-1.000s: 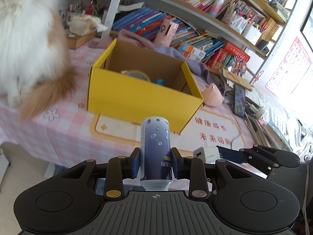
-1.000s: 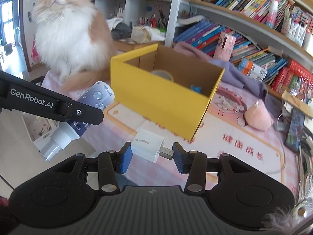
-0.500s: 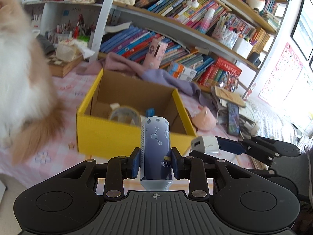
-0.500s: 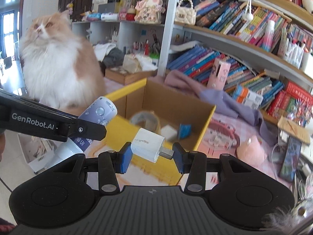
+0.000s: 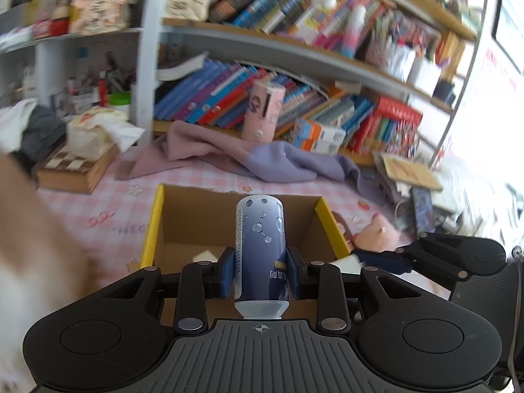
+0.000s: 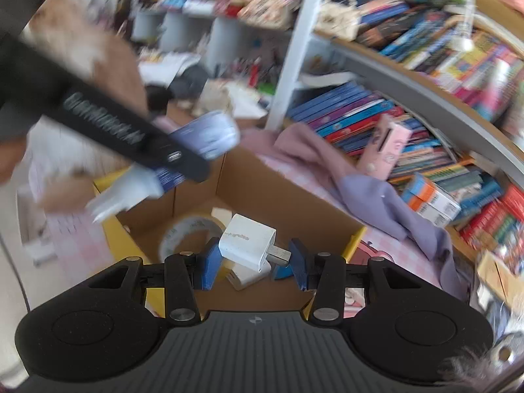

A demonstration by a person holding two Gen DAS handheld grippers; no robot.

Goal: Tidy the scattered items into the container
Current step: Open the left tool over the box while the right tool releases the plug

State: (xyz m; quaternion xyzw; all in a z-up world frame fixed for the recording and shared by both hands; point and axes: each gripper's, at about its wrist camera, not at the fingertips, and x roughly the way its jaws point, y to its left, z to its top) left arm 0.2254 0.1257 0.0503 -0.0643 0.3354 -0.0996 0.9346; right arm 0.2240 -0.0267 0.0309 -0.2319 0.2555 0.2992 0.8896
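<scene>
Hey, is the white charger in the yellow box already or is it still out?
Still out. The white charger is clamped in the right gripper, held above the open yellow box; a tape roll lies inside below it.

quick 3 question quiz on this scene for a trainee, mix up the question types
1. True or false: the left hand-held gripper is shut on a bottle.
2. Multiple choice: what does the right hand-held gripper hold? A) a roll of tape B) a white charger plug C) a pink toy
3. Fill in: inside the yellow box, the round thing that lies on the floor is a roll of ____.

Key
1. True: its pads press on the bottle's sides.
2. B: the white charger plug sits between its pads, above the open box.
3. Tape: the roll of tape lies flat in the box.
</scene>
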